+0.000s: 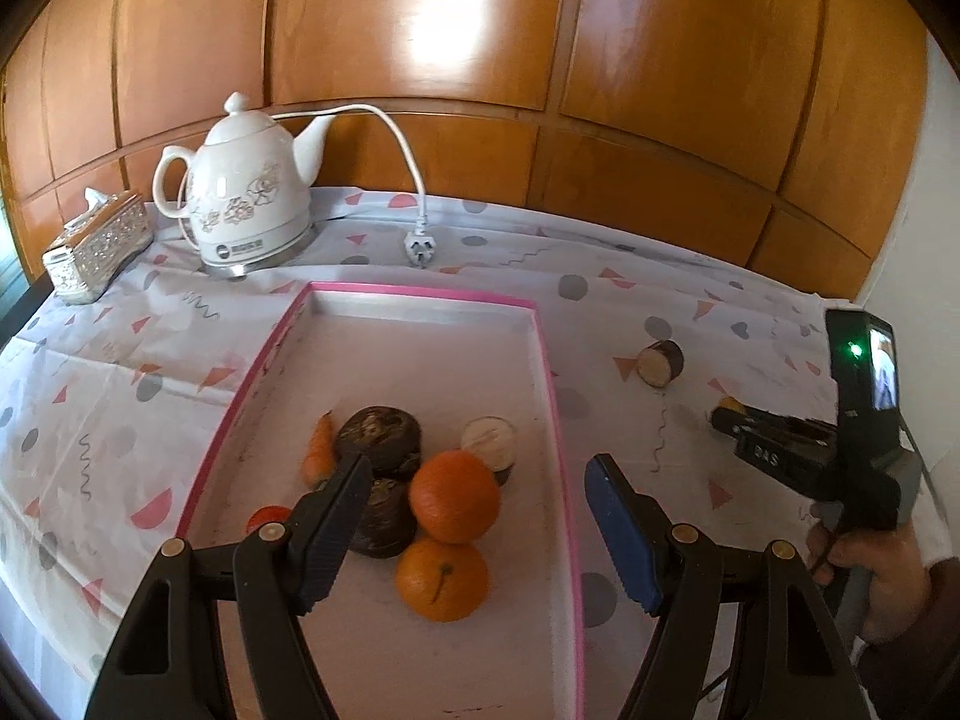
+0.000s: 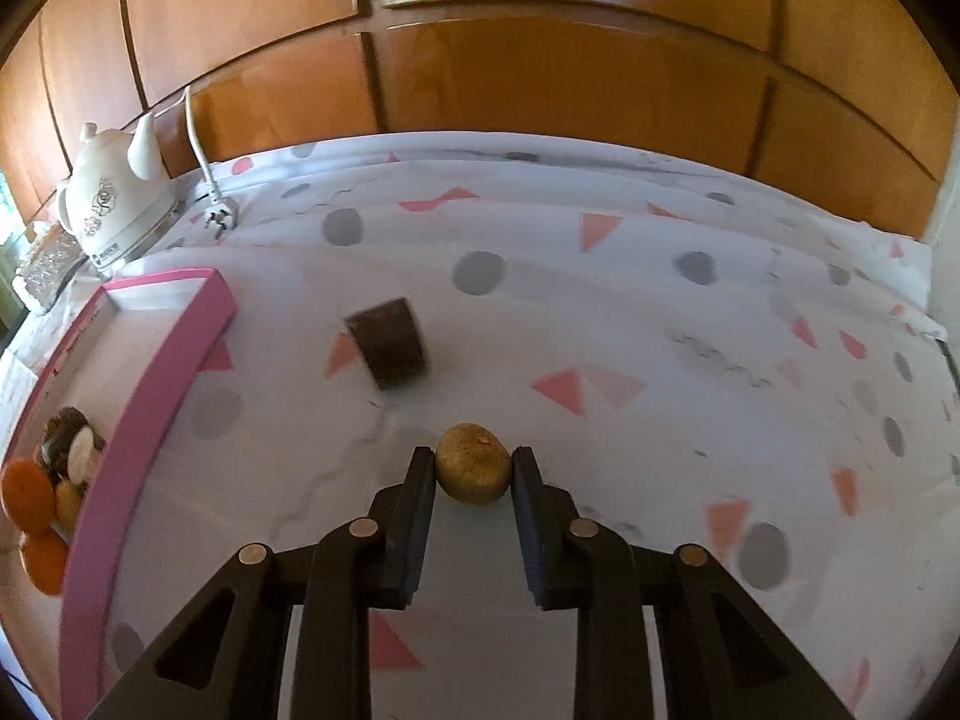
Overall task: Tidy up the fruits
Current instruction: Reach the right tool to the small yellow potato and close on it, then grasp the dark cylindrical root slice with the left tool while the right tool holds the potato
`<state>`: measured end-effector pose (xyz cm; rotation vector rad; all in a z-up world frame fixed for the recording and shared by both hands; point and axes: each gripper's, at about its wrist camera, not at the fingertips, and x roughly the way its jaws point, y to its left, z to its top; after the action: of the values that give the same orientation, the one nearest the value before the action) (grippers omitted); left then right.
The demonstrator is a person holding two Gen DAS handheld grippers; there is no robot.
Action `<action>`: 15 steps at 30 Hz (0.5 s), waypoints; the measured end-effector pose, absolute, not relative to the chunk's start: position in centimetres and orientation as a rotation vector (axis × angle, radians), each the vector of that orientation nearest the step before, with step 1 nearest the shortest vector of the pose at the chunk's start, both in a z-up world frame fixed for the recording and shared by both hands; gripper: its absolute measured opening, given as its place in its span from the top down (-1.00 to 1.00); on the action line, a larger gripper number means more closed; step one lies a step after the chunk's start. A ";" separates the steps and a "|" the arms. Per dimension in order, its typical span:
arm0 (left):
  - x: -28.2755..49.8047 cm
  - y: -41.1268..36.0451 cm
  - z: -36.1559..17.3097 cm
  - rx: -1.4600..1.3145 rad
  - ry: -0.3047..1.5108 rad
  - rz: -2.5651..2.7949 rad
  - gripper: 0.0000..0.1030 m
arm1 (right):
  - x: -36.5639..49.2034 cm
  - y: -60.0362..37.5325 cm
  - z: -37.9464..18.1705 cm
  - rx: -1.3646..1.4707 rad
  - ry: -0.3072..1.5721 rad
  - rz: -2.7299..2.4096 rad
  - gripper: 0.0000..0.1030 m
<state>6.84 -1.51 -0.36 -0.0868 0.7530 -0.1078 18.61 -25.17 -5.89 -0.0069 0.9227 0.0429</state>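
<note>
A pink-rimmed white tray (image 1: 555, 396) holds two oranges (image 1: 454, 495), dark brown round pieces (image 1: 378, 432), a cream-faced slice (image 1: 489, 441), a small carrot (image 1: 318, 450) and a red bit (image 1: 267, 517). My left gripper (image 1: 477, 534) hangs open over the tray's near end, with nothing between its fingers. In the right wrist view my right gripper (image 2: 473, 474) is shut on a small brown kiwi (image 2: 473, 471) that rests on the tablecloth right of the tray (image 2: 120, 414). A dark cylindrical piece (image 2: 390, 343) lies on the cloth beyond it, also seen as a log slice (image 1: 660, 363) from the left wrist.
A white floral kettle (image 1: 246, 198) with its cord and plug (image 1: 420, 249) stands at the back left beside a silver tissue box (image 1: 96, 249). Wooden panelling (image 1: 540, 90) backs the table. A hand (image 1: 864, 564) holds the right tool (image 1: 858, 396) at the right.
</note>
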 end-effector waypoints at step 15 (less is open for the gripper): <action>9.6 -7.1 -0.2 -0.026 0.787 -0.224 -0.44 | 14.8 -31.6 -6.2 0.058 0.895 -0.105 0.50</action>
<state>9.64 -7.15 -0.17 -0.0260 0.7870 -0.2238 14.77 -31.61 -6.24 0.0576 0.8951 -0.1045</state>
